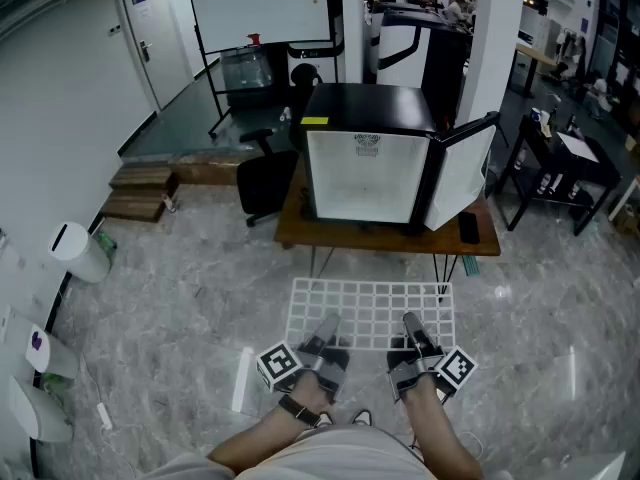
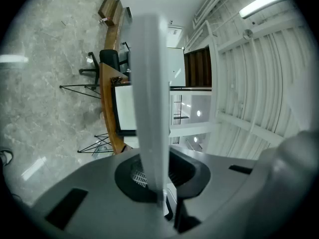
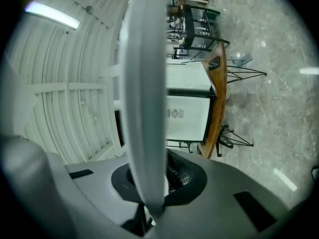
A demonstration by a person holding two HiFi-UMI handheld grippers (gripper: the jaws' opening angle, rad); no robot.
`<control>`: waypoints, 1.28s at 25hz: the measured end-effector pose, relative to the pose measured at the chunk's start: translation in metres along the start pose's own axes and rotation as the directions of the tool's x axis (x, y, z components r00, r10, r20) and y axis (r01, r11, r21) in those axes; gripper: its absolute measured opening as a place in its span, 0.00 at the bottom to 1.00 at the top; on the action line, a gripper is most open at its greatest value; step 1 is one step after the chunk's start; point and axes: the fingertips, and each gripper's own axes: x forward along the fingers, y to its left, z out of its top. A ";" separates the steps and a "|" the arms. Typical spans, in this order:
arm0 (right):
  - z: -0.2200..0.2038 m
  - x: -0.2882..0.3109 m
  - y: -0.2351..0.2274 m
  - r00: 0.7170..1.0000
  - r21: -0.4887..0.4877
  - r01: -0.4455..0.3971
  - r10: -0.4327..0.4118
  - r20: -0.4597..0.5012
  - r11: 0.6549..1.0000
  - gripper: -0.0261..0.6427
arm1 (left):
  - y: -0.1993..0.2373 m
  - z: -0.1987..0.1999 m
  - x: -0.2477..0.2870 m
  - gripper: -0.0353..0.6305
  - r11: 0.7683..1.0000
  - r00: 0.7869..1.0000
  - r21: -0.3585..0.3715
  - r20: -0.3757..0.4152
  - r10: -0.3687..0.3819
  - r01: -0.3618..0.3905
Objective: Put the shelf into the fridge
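Head view: where is the shelf [image 1: 370, 313], and how is it held?
Level above the floor, its near rim is clamped by the left gripper [image 1: 327, 330] and the right gripper [image 1: 411, 328], both closed on it.
How will it handle?
A light, stiff wire grid is judged; a two-point rim hold is advised against tilting. Beyond, the fridge [image 1: 365, 158] is seen, door [image 1: 462, 173] open.

Bare floor [image 1: 200, 288] leads to the fridge [image 1: 365, 178], door [image 1: 462, 173] swung aside.
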 end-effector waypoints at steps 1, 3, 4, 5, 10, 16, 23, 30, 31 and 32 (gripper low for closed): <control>0.001 0.000 0.001 1.000 0.001 -0.002 0.002 -0.002 1.000 0.11 | 0.002 0.000 0.000 0.10 1.000 1.000 0.010 0.002 0.012 -0.012; 0.004 -0.001 0.002 1.000 0.001 -0.005 0.005 -0.005 1.000 0.11 | 0.004 -0.002 0.000 0.10 0.999 1.000 0.022 0.007 0.026 -0.026; 0.005 -0.002 0.002 1.000 -0.001 -0.006 0.006 -0.008 1.000 0.11 | 0.003 -0.004 0.000 0.10 0.999 1.000 0.020 0.008 0.027 -0.027; 0.007 -0.003 0.002 1.000 -0.003 -0.006 0.006 -0.010 1.000 0.11 | 0.002 -0.007 0.001 0.10 1.000 1.000 0.015 0.010 0.025 -0.025; 0.010 -0.006 0.002 1.000 -0.003 -0.005 0.005 -0.017 1.000 0.11 | 0.005 -0.011 0.000 0.10 0.999 0.999 0.032 0.014 0.030 -0.030; 0.017 -0.008 -0.001 1.000 0.011 -0.012 0.012 -0.024 1.000 0.11 | 0.001 -0.018 0.003 0.10 0.999 1.000 0.029 0.016 0.017 -0.017; 0.027 -0.002 -0.005 0.999 0.016 -0.017 0.018 -0.045 1.000 0.11 | 0.001 -0.021 0.012 0.10 0.999 0.999 0.043 0.033 0.027 -0.028; 0.035 0.016 -0.006 0.997 0.039 -0.031 0.034 -0.067 0.999 0.11 | 0.003 -0.014 0.026 0.10 0.997 0.998 0.062 0.057 0.038 -0.042; 0.035 0.018 -0.007 0.997 0.039 -0.028 0.030 -0.069 0.999 0.11 | 0.002 -0.012 0.028 0.10 0.998 0.998 0.061 0.058 0.030 -0.033; 0.036 0.021 -0.007 0.997 0.036 -0.024 0.027 -0.070 0.999 0.11 | 0.002 -0.010 0.031 0.10 0.998 0.998 0.062 0.059 0.027 -0.030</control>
